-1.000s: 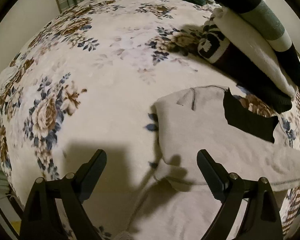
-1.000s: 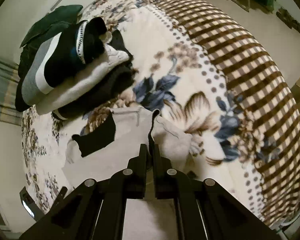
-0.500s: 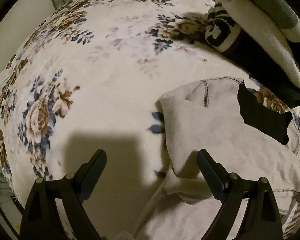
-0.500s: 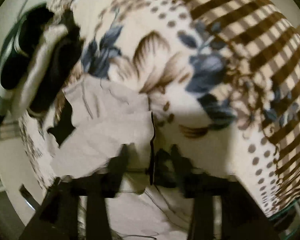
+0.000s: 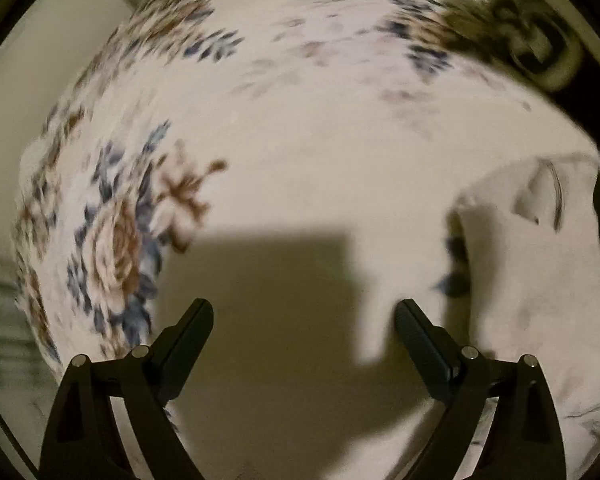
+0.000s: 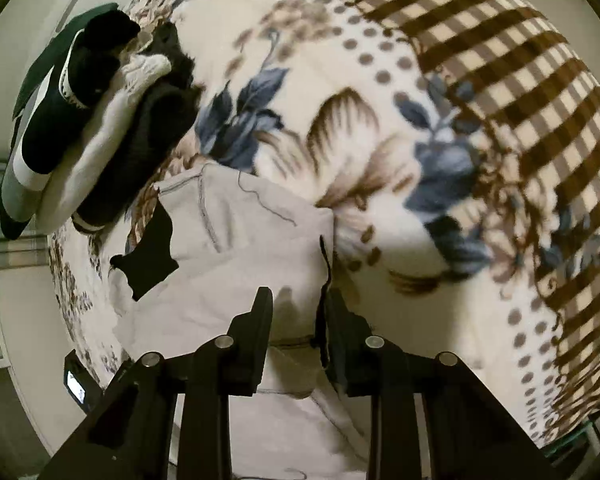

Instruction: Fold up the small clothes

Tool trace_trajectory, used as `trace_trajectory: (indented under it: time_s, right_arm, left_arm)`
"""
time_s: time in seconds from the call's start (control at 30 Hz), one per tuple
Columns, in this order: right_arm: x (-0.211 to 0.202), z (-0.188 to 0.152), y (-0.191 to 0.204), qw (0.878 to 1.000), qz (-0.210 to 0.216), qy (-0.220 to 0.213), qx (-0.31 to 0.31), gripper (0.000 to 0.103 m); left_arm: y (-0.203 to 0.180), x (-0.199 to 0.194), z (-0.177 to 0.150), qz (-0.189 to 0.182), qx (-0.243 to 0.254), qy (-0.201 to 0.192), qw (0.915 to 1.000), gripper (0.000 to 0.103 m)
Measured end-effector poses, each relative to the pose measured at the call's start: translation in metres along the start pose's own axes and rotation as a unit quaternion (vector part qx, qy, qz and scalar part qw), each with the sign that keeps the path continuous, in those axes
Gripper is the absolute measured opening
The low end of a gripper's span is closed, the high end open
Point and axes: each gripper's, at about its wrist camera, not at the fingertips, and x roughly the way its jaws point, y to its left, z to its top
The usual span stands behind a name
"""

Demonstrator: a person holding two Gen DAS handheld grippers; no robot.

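A pale grey garment with a black patch lies partly folded on the floral blanket. My right gripper is open just above the garment's right edge, and nothing is between its fingers. In the left wrist view the garment lies at the right edge. My left gripper is open and empty over bare blanket, to the left of the garment.
A stack of folded dark and white clothes sits on the bed beyond the garment, and part of it shows in the left wrist view. The blanket's checked border runs along the bed's right side.
My right gripper has opened and let go of the garment's edge, which now lies folded over. My left gripper has swung left, away from the garment.
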Motion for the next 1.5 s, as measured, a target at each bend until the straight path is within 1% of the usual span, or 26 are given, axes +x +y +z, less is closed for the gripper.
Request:
trace_trajectory:
  time_s: [0.07,0.1,0.13,0.2,0.23,0.27,0.3,0.33,0.37,0.4,0.47,0.5,0.53,0.63,0.73,0.8,0.87,0.97,1.0,1.03,1.1,1.13,1.17,1.23,1.37,1.5]
  right_arm:
    - [0.000,0.001,0.002,1.000,0.003,0.005,-0.002,0.032]
    - [0.000,0.000,0.003,1.000,0.003,0.006,-0.004,0.037]
    - [0.001,-0.001,0.004,1.000,0.004,0.005,-0.004,0.038]
    - [0.004,-0.002,0.005,1.000,0.007,0.007,-0.001,0.039]
    - [0.006,-0.003,0.005,1.000,0.008,0.010,0.002,0.039]
    - [0.009,-0.004,0.004,1.000,0.009,0.014,0.008,0.039]
    - [0.013,-0.006,0.005,1.000,0.010,0.013,0.011,0.039]
    - [0.014,-0.007,0.006,1.000,0.011,0.011,0.011,0.034]
    - [0.012,-0.008,0.010,1.000,0.006,0.003,0.006,0.027]
    - [0.010,-0.008,0.013,1.000,0.003,-0.003,0.000,0.009]
    - [-0.002,-0.008,0.026,1.000,0.012,-0.020,-0.019,0.008]
    - [-0.007,-0.008,0.029,0.999,0.022,-0.025,-0.023,0.007]
    - [-0.013,-0.008,0.034,0.999,0.032,-0.026,-0.028,0.007]
    - [-0.024,-0.006,0.044,0.997,0.048,-0.032,-0.048,0.007]
    - [-0.011,0.001,0.037,0.998,0.026,-0.010,-0.054,0.008]
    - [0.011,0.004,0.021,0.999,0.008,0.024,-0.036,0.008]
    - [0.021,0.002,0.008,0.999,-0.012,0.036,-0.026,0.010]
    - [0.018,-0.009,0.000,0.999,-0.021,0.036,-0.030,0.034]
    - [0.016,-0.013,-0.003,0.999,-0.020,0.034,-0.033,0.050]
    - [0.012,-0.021,-0.006,0.999,-0.014,0.035,-0.038,0.055]
    - [0.007,-0.037,-0.012,0.997,-0.007,0.046,-0.053,0.055]
    - [0.005,-0.048,-0.016,0.996,-0.011,0.055,-0.067,0.055]
    - [0.005,-0.057,-0.018,0.995,-0.016,0.062,-0.078,0.055]
    - [0.006,-0.082,-0.027,0.991,-0.027,0.087,-0.099,0.055]
    - [0.021,-0.150,-0.053,0.980,-0.041,0.153,-0.123,0.055]
    - [0.033,-0.205,-0.083,0.972,-0.061,0.186,-0.129,0.055]
  left_arm:
    - [0.004,-0.012,-0.002,-0.023,-0.008,-0.007,0.9997,0.094]
    - [0.002,-0.022,-0.005,-0.049,-0.011,-0.013,0.9987,0.094]
    - [-0.001,-0.030,-0.006,-0.069,-0.013,-0.015,0.9974,0.094]
    - [-0.013,-0.041,-0.011,-0.097,-0.013,-0.013,0.9951,0.094]
    - [-0.024,-0.044,-0.014,-0.120,-0.008,-0.009,0.9927,0.094]
    - [-0.033,-0.045,-0.015,-0.129,0.001,-0.005,0.9917,0.094]
    - [-0.045,-0.044,-0.015,-0.127,0.017,-0.002,0.9917,0.094]
    - [-0.058,-0.042,-0.017,-0.115,0.039,-0.003,0.9926,0.094]
    - [-0.066,-0.039,-0.018,-0.099,0.055,-0.006,0.9935,0.094]
    - [-0.071,-0.035,-0.019,-0.083,0.068,-0.007,0.9942,0.094]
    - [-0.070,-0.024,-0.019,-0.053,0.080,-0.008,0.9954,0.094]
    - [-0.065,-0.020,-0.019,-0.049,0.079,-0.009,0.9956,0.094]
    - [-0.059,-0.017,-0.018,-0.055,0.074,-0.018,0.9956,0.094]
    - [-0.036,-0.012,-0.015,-0.030,0.064,-0.020,0.9973,0.094]
    - [-0.020,-0.007,-0.013,-0.035,0.043,-0.008,0.9984,0.094]
    - [-0.017,-0.011,-0.013,-0.038,0.046,-0.011,0.9981,0.094]
    - [-0.017,-0.016,-0.015,-0.048,0.051,-0.015,0.9974,0.094]
    - [-0.014,-0.031,-0.022,-0.069,0.059,-0.024,0.9956,0.094]
    - [-0.011,-0.038,-0.028,-0.078,0.061,-0.027,0.9947,0.094]
    - [-0.007,-0.046,-0.038,-0.087,0.063,-0.030,0.9937,0.094]
    - [0.001,-0.062,-0.063,-0.089,0.071,-0.034,0.9929,0.094]
    - [0.009,-0.068,-0.081,-0.097,0.074,-0.029,0.9921,0.094]
    - [0.016,-0.070,-0.095,-0.094,0.075,-0.022,0.9925,0.094]
    - [0.026,-0.070,-0.133,-0.096,0.082,0.004,0.9920,0.094]
    - [0.040,-0.056,-0.197,-0.096,0.089,0.067,0.9892,0.094]
    - [0.050,-0.039,-0.243,-0.108,0.095,0.094,0.9851,0.092]
